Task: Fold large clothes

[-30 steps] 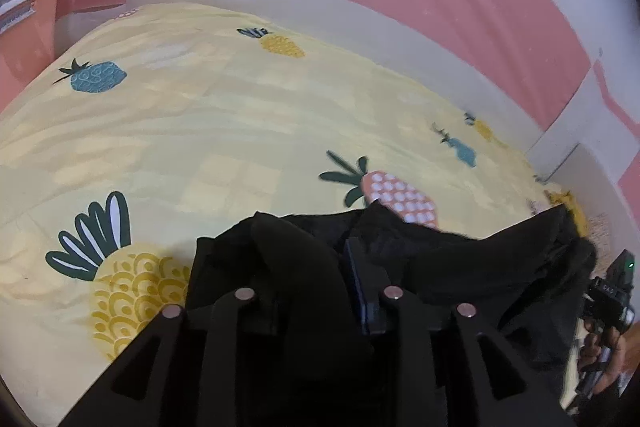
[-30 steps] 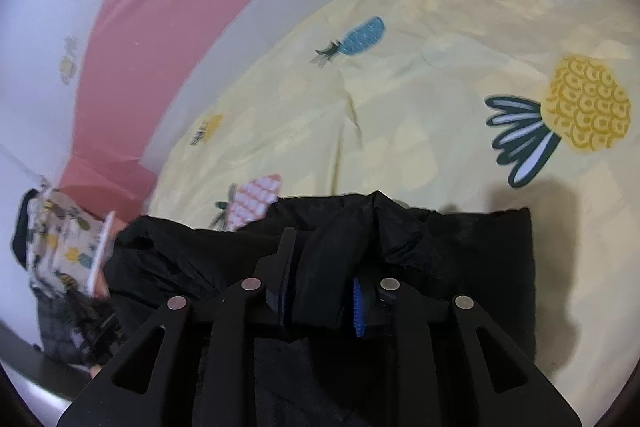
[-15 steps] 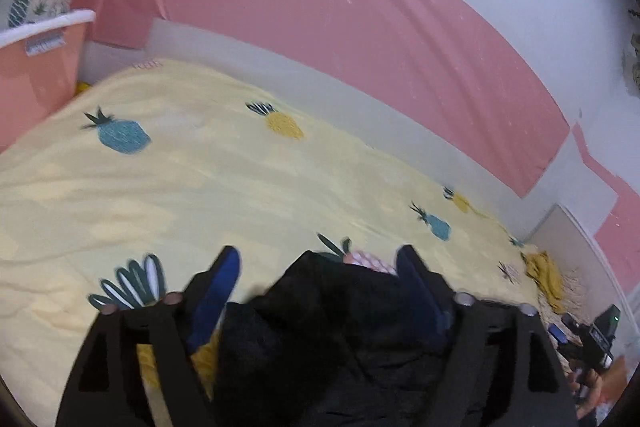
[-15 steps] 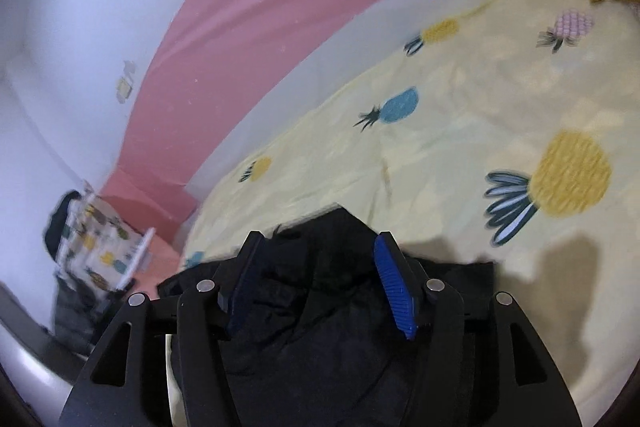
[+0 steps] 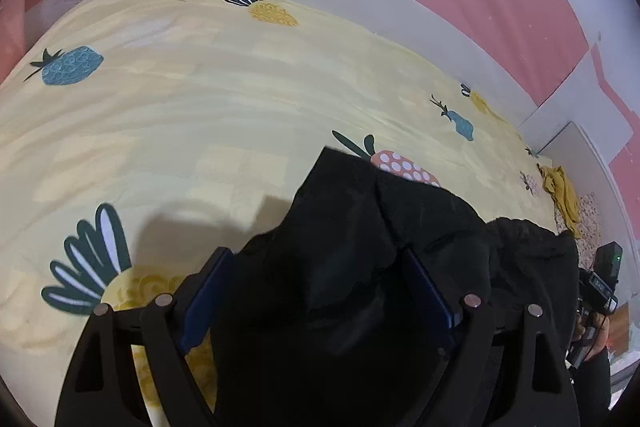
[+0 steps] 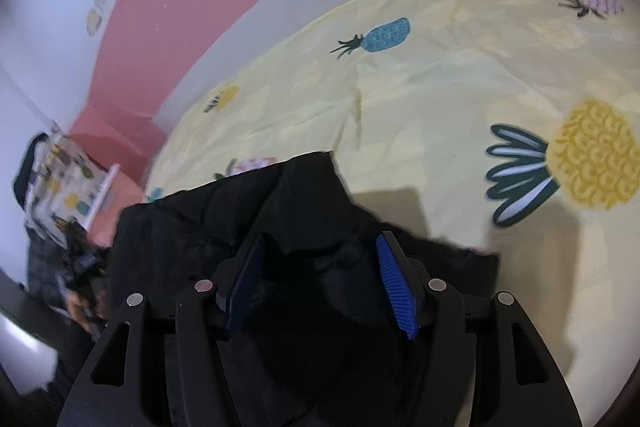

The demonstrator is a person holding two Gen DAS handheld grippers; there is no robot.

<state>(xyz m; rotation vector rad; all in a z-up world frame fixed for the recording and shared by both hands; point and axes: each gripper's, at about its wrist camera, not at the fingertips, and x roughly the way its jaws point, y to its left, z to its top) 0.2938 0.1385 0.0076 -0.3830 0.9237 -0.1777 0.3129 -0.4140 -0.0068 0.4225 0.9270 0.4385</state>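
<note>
Left tool (image 5: pixel 316 291) spread wide; black garment (image 5: pixel 360 247) hides bedsheet (image 5: pixel 240 99) beneath.

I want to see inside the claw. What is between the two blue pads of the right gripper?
Black clothing bunches between the open right gripper pads, shown in the right wrist view.

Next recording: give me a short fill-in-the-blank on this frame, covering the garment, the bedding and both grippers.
1. The crumpled garment lying on the bed is ____ in colour.
2. The yellow bedsheet is printed with a pattern of ____.
3. The left gripper has its jaws ____, cloth lying between its blue pads.
4. The jaws of the right gripper stand ____ around the cloth, no longer clamped on it.

Missing words: black; pineapples; open; open
</note>
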